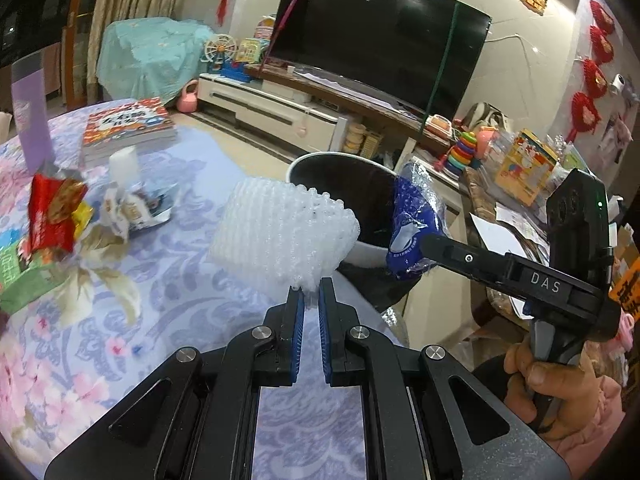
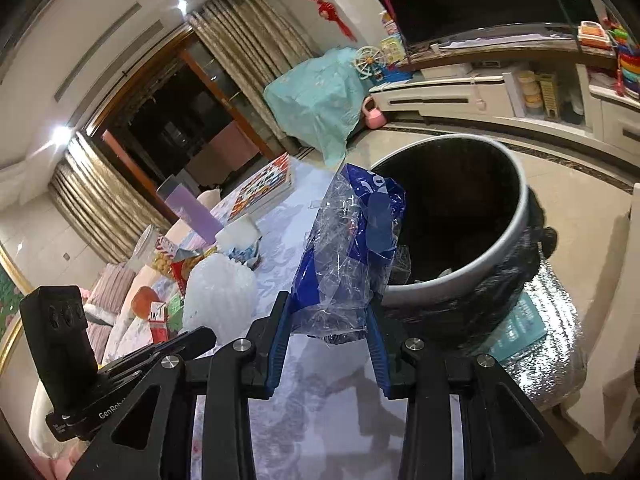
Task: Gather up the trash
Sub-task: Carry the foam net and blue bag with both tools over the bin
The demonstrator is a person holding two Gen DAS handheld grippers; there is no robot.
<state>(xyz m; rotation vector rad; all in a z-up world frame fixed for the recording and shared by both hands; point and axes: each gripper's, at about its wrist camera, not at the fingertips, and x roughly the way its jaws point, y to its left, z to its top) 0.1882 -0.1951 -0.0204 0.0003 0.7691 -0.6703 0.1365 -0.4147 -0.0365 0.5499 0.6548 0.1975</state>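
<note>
Jaws of your left gripper [image 1: 309, 289] pinch the white foam net [image 1: 282, 228] above the tabletop [image 1: 192, 304]; jaws of your right gripper [image 2: 330, 312] clamp the crumpled blue plastic bag [image 2: 352, 240] just beside the trash bin's [image 2: 516, 236] rim. More wrappers [image 1: 56, 216] lie on the tabletop.

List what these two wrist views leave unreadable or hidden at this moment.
- Trash bin interior: dark in both views, contents mostly unseen.
- Blue plastic wrapper print: crumpled, too small to read in either view.
- Foam net far side: hidden by its own bulk, left wrist view.
- Red snack packet: blurred, label unreadable.
- Table edges: cut off by the fisheye rim.
</note>
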